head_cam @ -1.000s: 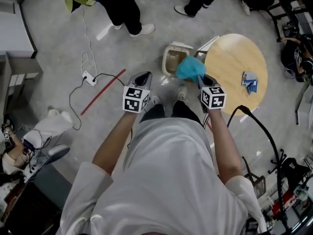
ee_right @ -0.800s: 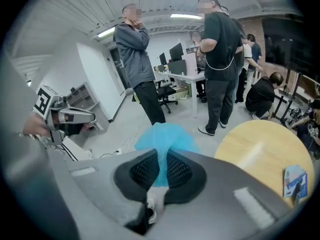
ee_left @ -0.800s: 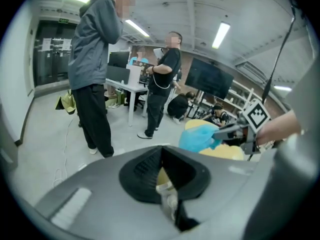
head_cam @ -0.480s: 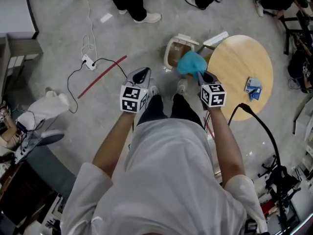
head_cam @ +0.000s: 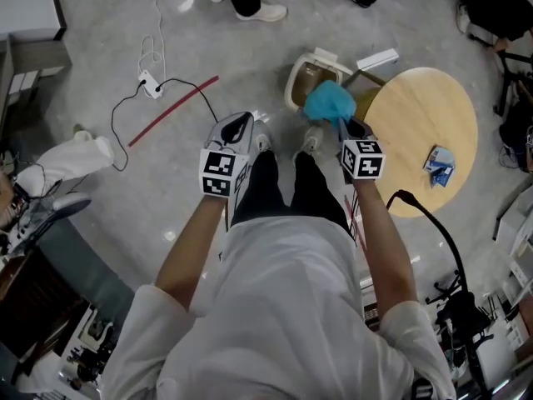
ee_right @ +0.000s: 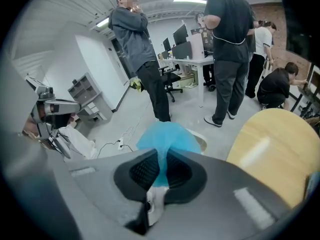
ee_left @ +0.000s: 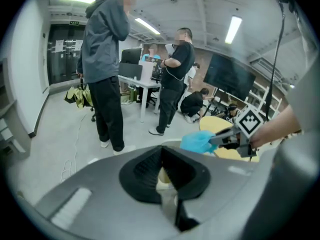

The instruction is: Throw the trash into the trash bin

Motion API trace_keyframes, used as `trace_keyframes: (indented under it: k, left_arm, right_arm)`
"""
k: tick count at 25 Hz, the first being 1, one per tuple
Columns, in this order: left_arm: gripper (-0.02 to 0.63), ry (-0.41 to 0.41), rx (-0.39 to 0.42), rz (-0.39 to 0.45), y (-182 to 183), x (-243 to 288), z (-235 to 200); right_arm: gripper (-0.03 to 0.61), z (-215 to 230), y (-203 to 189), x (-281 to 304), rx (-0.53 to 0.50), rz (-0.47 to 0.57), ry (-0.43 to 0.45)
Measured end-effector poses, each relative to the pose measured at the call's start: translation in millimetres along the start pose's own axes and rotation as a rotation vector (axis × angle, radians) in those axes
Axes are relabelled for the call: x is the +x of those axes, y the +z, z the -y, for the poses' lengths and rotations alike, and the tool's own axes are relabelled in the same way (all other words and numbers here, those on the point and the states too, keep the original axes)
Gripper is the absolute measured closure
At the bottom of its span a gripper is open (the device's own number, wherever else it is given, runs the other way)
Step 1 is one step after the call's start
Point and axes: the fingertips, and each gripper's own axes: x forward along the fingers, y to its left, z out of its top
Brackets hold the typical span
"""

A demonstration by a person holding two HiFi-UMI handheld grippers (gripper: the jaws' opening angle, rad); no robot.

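My right gripper [head_cam: 342, 124] is shut on a crumpled blue piece of trash [head_cam: 330, 102], which bulges out past its tips. In the head view the trash hangs over the near right edge of the small beige trash bin [head_cam: 301, 77], which stands on the floor with its lid up. In the right gripper view the blue trash [ee_right: 168, 136] sits pinched between the pads, with the bin's rim [ee_right: 200, 143] just behind it. My left gripper [head_cam: 239, 130] is shut and holds nothing, to the left of the bin above the floor. From the left gripper view [ee_left: 161, 171] the trash [ee_left: 198, 141] shows to the right.
A round wooden table [head_cam: 420, 132] stands right of the bin, with a small blue packet [head_cam: 439, 165] on it. A power strip with cable [head_cam: 150, 83] and a red strip [head_cam: 173, 111] lie on the floor at left. People stand beyond the bin [ee_left: 106, 69].
Both grippers have come down towards the floor, the right one more. The blue trash now overlaps more of the bin's opening. Both sets of jaws stay as they were.
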Motion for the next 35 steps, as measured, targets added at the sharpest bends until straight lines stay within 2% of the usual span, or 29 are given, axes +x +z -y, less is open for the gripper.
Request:
trace_keyframes:
  k: [12, 27, 35]
  left_arm:
    - [0.609, 0.032, 0.013, -0.048, -38.0, 34.3, -15.8]
    - [0.611, 0.016, -0.033, -0.134, -119.7, 113.1, -31.2]
    - [0.611, 0.021, -0.038, -0.170, -163.9, 149.7, -45.2]
  right_arm:
    - [0.575, 21.6, -33.7, 82.2, 0.060, -0.056, 0.000]
    - [0.575, 53.0, -92.2, 180.8, 0.207, -0.070, -0.023]
    - [0.575, 72.5, -128.2, 230.4, 0.237, -0.095, -0.055]
